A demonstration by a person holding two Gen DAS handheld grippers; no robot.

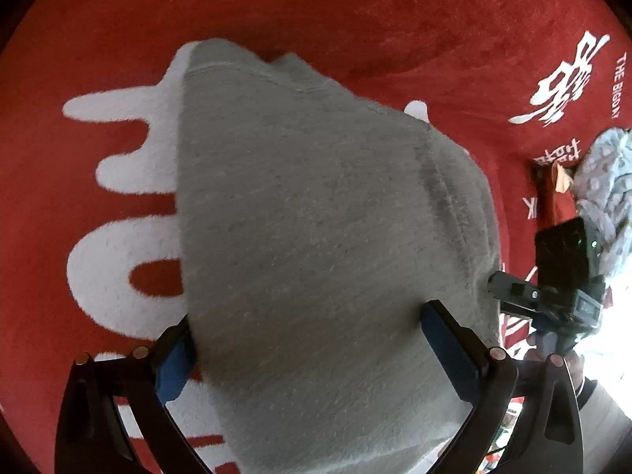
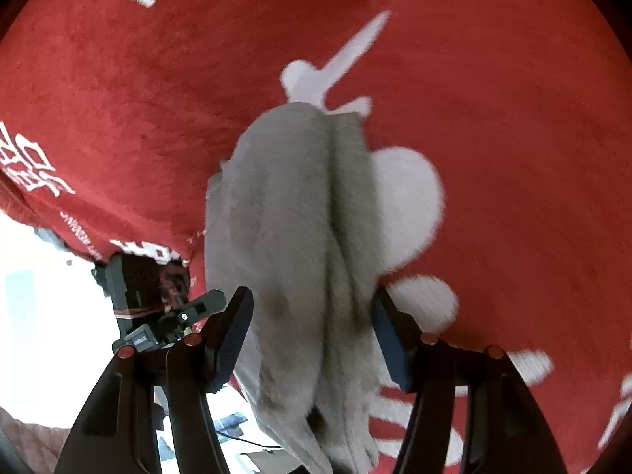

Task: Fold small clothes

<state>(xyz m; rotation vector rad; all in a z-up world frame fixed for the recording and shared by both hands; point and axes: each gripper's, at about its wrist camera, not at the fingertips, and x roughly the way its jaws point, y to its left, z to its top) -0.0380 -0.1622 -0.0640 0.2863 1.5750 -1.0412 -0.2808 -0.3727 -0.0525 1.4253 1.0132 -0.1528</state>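
Grey fleece garment (image 1: 316,217) hanging soft, light, floppy over red blanket (image 1: 355,8); left gripper (image 1: 308,339) and right gripper (image 2: 312,328) both pinching its bunched upper edge.

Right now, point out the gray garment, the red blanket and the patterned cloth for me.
gray garment (image 1: 316,237): left wrist view, middle of its flat face.
red blanket (image 2: 513,118): right wrist view, bare red pile.
patterned cloth (image 1: 604,173): left wrist view, bunched part at right edge.

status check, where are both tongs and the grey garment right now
Left tongs and right tongs both astride grey garment, grip unconfirmed. Garment bunched over red blanket. Patterned cloth lies aside, nothing blocking.
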